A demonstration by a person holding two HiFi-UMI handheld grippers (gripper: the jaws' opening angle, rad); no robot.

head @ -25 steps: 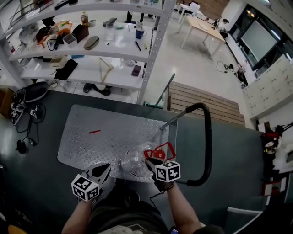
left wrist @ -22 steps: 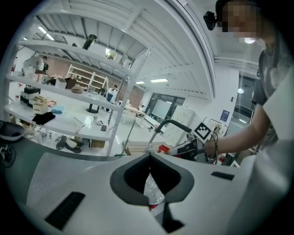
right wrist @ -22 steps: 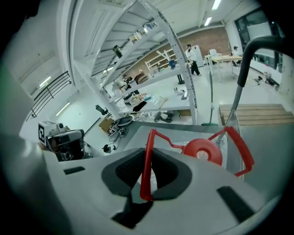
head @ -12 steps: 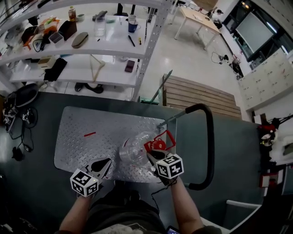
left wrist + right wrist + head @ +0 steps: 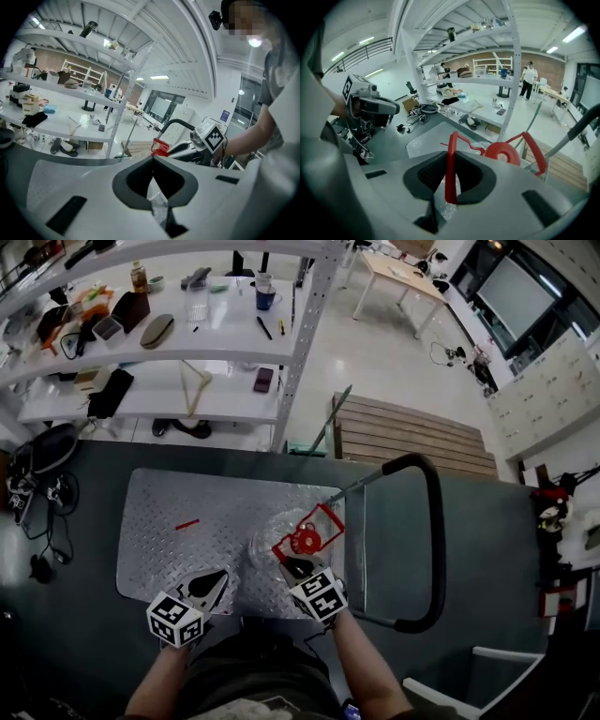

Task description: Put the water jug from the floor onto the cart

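Now the water jug (image 5: 268, 546) is on the metal cart (image 5: 169, 540), tipped to one side, near the edge closest to the person. It is see-through, with a red cap (image 5: 305, 540) and a red handle (image 5: 451, 168). The right tool (image 5: 289, 565) pinches that red handle between its two jaws. The left tool (image 5: 214, 581) is just beside the jug, over the cart's near edge, with its jaws pressed together and nothing in them. The cart's black push bar (image 5: 433, 549) curves on the right. White shelves (image 5: 234, 324) with many small things stand behind the cart.
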